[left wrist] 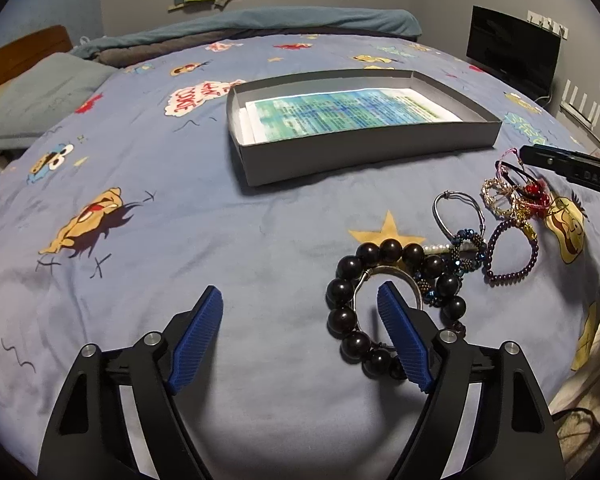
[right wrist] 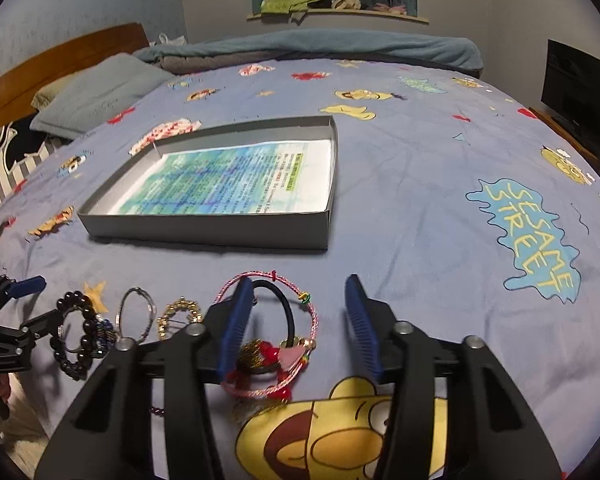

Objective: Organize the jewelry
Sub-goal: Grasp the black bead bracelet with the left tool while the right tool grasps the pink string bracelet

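Jewelry, loose bracelets: pink cord bangle (right wrist: 268, 312), light and limp, between parted right gripper (right wrist: 296, 320) pads; take at rim; left gripper (left wrist: 300, 340) apart.

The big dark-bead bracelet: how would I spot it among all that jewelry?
Start at the grey box on the blue cartoon bedspread, then come toward the jewelry cluster beside the yellow star. The dark-bead bracelet lies at the cluster's near end, around one finger of the left claw. Its glossy round beads are far bigger than any neighbour's.
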`<state>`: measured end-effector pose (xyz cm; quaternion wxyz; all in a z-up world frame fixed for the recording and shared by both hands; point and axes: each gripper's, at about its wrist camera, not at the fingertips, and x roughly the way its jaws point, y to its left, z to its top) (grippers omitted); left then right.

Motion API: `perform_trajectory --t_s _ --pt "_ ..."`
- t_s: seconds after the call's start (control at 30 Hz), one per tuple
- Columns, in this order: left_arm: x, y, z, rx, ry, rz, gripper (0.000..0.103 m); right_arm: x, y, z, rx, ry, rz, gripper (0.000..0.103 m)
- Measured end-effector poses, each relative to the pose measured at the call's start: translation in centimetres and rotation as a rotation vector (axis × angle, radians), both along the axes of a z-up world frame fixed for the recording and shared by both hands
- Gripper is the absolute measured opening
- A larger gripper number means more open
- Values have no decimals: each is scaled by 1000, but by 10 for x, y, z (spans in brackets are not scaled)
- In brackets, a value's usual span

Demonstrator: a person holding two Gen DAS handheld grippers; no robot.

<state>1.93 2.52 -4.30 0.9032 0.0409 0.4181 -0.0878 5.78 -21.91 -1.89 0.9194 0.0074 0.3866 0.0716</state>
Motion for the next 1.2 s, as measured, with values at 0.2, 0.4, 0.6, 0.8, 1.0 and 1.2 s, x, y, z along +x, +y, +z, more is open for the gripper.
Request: perform_trajectory --t_s 0.2,0.4,0.6,0.8,1.0,1.2 --pt "1 -1 0 -8 6 -14 79 11 3 -10 -4 33 16 40" --pt "4 -3 -2 -23 23 -27 75 12 2 -8 43 18 21 6" --pt "5 -2 2 -89 41 -47 65 0 -1 7 77 -29 26 6" --pt "4 0 4 -121 59 -57 56 -12 -6 23 104 -68 27 6" --pt "7 3 -4 -159 91 -64 56 -18 -5 34 108 -89 34 6" --pt "6 3 -8 -181 108 -87 39 -24 -2 35 103 -87 46 6"
